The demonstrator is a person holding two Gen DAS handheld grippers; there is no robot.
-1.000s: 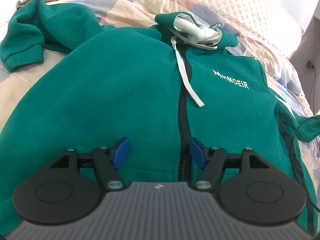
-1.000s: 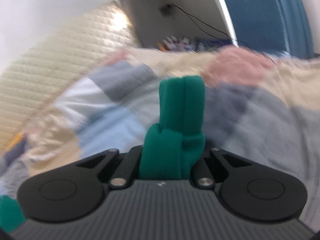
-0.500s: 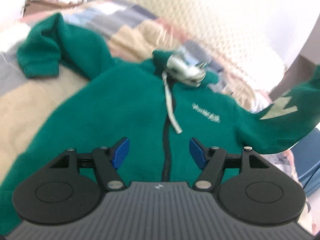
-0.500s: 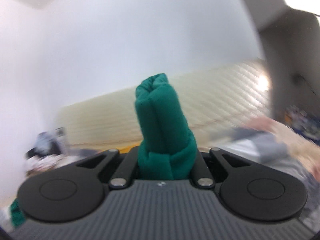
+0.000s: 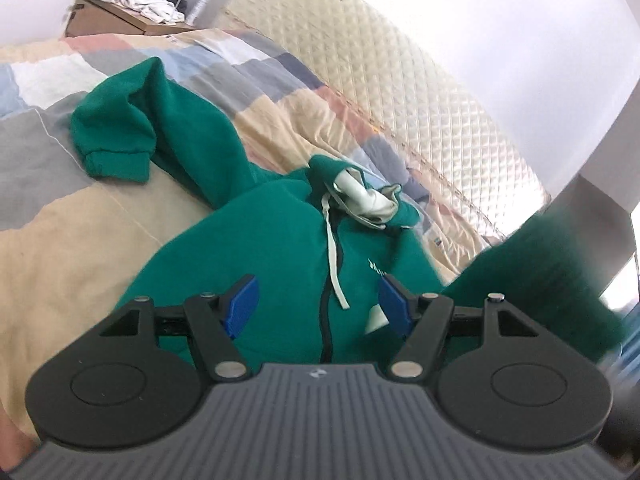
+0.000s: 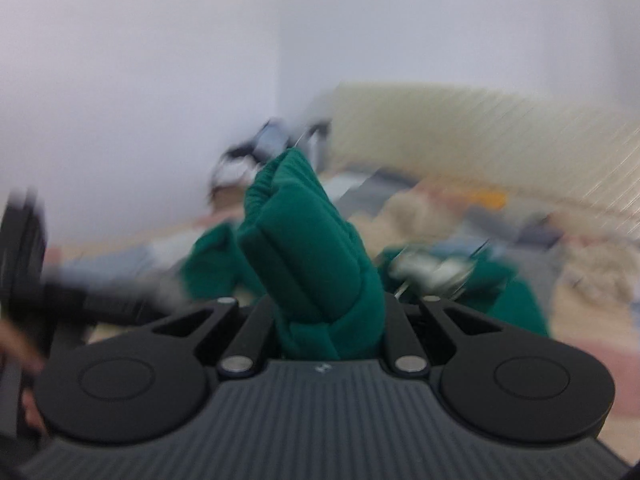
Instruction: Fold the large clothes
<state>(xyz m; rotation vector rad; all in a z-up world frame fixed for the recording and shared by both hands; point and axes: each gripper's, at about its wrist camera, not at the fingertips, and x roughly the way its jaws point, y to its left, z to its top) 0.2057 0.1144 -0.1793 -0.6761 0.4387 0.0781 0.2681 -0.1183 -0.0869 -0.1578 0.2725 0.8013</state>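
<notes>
Swinging across since a second ago, the right gripper (image 6: pixel 328 312) stayed clamped on the green fleece hoodie's bunched cuff (image 6: pixel 304 248), its sleeve blurring past the left gripper (image 5: pixel 318 306), spread wide above the hoodie (image 5: pixel 272 240) on the patchwork bedspread (image 5: pixel 80 220); a quilted headboard (image 5: pixel 400 92) stood beyond.

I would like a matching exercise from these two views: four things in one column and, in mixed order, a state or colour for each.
Things:
1. left tongs
2. right tongs
3. drawstring
4. bedspread

States:
A. patchwork of colours
B. open, holding nothing
C. shut on a green sleeve
D. pale, lying on the hoodie

Pairs: 1-B, 2-C, 3-D, 4-A
</notes>
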